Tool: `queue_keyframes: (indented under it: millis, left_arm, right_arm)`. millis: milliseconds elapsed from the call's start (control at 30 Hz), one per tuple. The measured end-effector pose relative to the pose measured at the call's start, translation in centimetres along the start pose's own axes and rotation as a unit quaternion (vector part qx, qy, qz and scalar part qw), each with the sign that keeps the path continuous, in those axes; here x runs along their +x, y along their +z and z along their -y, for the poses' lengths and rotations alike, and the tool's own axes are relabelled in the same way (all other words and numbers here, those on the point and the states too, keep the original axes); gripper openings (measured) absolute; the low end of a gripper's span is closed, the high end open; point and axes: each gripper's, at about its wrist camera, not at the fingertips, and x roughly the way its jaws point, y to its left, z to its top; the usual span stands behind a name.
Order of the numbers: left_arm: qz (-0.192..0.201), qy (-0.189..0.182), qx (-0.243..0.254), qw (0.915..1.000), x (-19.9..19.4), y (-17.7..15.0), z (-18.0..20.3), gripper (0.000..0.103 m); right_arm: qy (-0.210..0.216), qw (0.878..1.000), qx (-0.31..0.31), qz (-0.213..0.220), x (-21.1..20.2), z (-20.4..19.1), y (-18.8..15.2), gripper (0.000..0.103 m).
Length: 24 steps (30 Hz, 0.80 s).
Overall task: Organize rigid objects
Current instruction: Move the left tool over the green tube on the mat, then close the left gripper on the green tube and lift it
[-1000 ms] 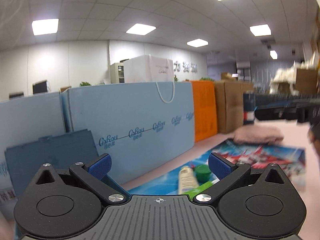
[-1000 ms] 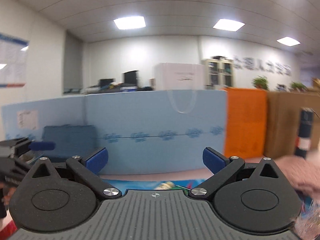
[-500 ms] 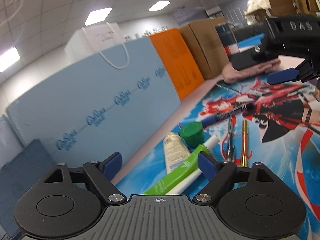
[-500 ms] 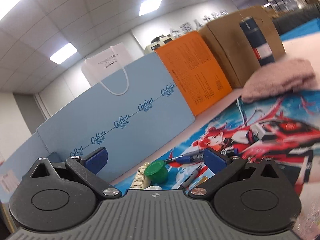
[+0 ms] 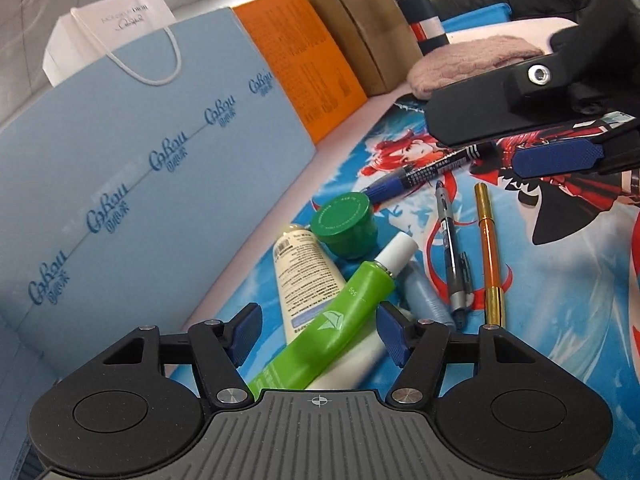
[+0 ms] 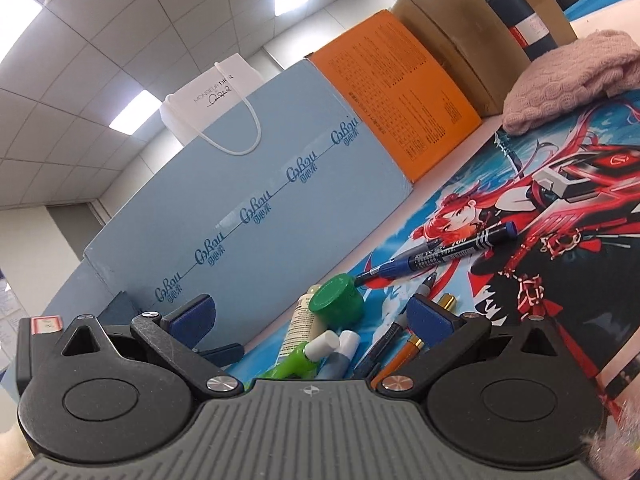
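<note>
A pile of small items lies on an anime-print mat (image 5: 568,264). A green tube (image 5: 340,324) with a white cap lies between the open fingers of my left gripper (image 5: 320,334), over a cream tube (image 5: 304,272). Beside them are a green jar (image 5: 346,220), a small blue bottle (image 5: 424,300), a dark pen (image 5: 452,252), a gold-orange pen (image 5: 490,256) and a blue marker (image 5: 424,174). My right gripper (image 6: 312,316) is open and empty, above the same pile: the green jar (image 6: 336,304), the green tube (image 6: 296,362), the marker (image 6: 436,258). It also shows at the upper right of the left wrist view (image 5: 552,158).
A light blue foam board (image 5: 132,152) stands along the mat's far side, with an orange box (image 5: 308,60) and cardboard boxes (image 5: 368,28) beyond. A pink knitted cloth (image 5: 472,60) and a dark flask (image 5: 420,12) sit at the far end.
Both grippers have tipped down from facing the wall and ceiling and come close over the pile. The green tube now lies between my left fingers.
</note>
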Motion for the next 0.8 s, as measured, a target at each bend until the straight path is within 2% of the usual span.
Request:
queue_keyframes:
  millis: [200,267,333,433,667,800]
  left_arm:
    - [-0.011,-0.028,-0.024,0.9993,1.3,0.7,-0.5,0.062]
    - [-0.013,-0.039,-0.040,0.9984,1.6,0.9,-0.8,0.050]
    - [-0.014,-0.048,-0.060,0.9969,1.7,0.9,-1.2,0.044]
    - [-0.013,-0.052,-0.071,0.9960,1.8,0.8,-1.4,0.042]
    - [-0.003,-0.062,-0.094,0.9936,0.9,1.0,-2.3,0.021]
    - [0.007,-0.066,-0.110,0.9917,0.2,1.0,-2.9,0.019]
  right_arm:
    - [-0.004,1.000,0.003,-0.005,0.0,0.2,-0.2,0.103]
    - [-0.006,1.000,0.004,-0.007,0.1,0.3,-0.3,0.103]
    - [-0.007,1.000,0.004,-0.009,0.1,0.3,-0.3,0.103]
    - [-0.007,1.000,0.005,-0.009,0.1,0.3,-0.3,0.103]
    - [-0.007,1.000,0.006,-0.011,0.2,0.3,-0.4,0.103]
    - [-0.007,1.000,0.008,-0.010,0.2,0.3,-0.4,0.103]
